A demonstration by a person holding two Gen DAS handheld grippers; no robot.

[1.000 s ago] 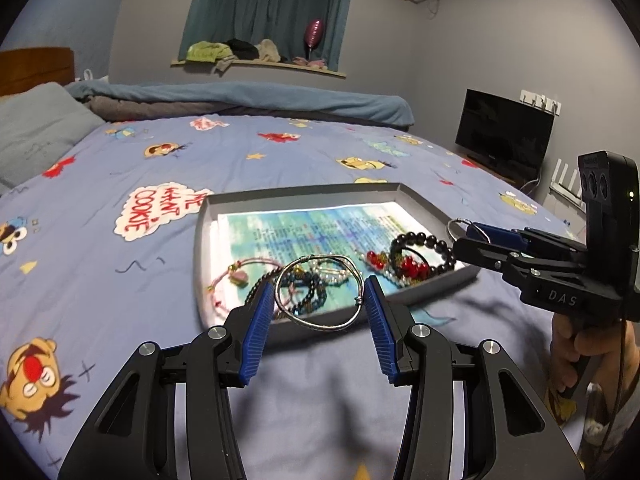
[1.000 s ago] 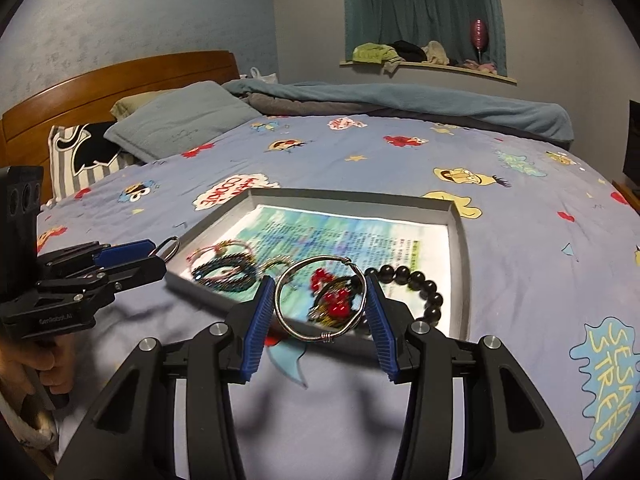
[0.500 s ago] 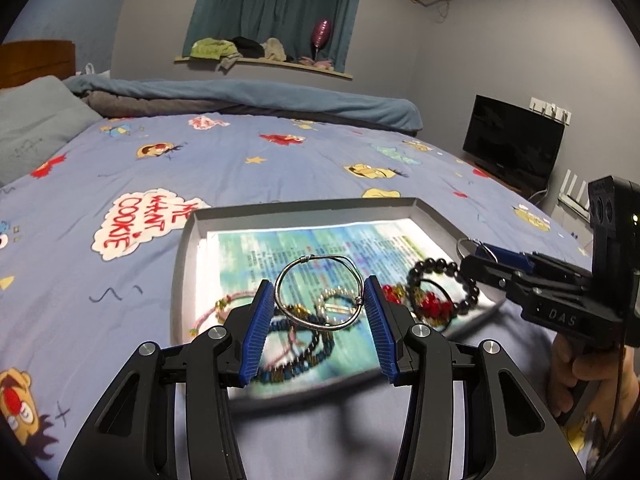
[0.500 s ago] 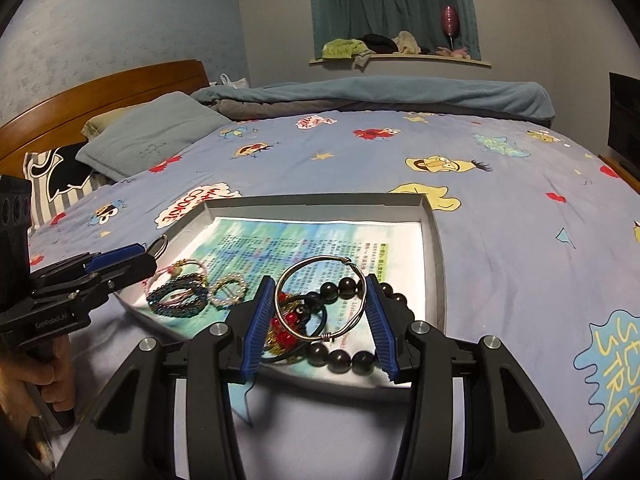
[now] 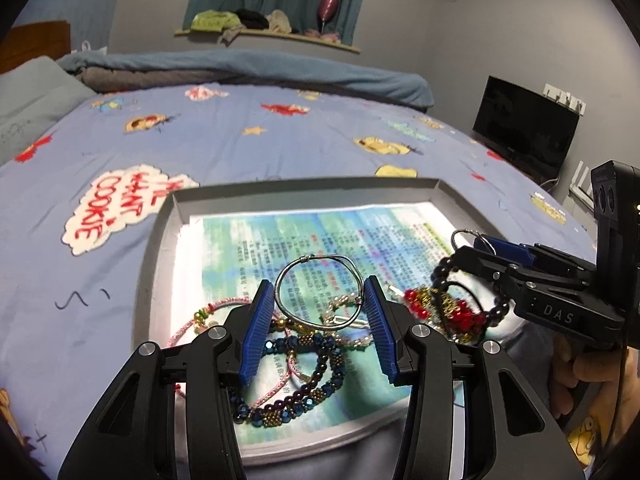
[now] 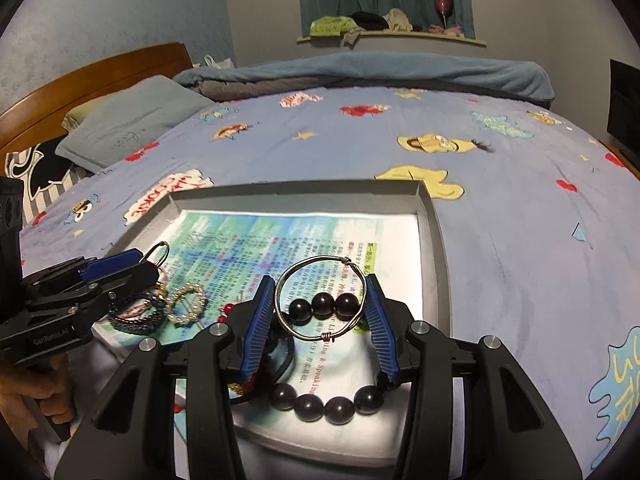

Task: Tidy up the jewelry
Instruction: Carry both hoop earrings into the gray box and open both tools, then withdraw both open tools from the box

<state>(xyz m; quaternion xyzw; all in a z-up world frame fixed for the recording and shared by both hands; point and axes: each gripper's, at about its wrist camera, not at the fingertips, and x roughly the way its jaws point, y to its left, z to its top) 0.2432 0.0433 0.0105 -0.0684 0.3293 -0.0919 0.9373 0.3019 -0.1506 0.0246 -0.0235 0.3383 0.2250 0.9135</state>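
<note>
Both tongs [image 5: 320, 300] [image 6: 320, 300] low over tray [image 5: 160, 240], rings [image 5: 318, 290] pinched

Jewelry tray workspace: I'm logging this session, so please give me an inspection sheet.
Surface: cartoon-print bedspread carrying a grey tray lined with a printed sheet.
Job's things: in the tray, a black bead bracelet, red bead piece, blue-and-gold bracelet, pink cord bracelet and pale bead ring.
Clutter: clothes heaped on the window ledge.
Grippers: left gripper clamped on a silver hoop; right gripper clamped on a second hoop; both are over the tray.
Cables: thin dark cable beside the right gripper's handle.
Surroundings: pillow, wooden headboard, television.
</note>
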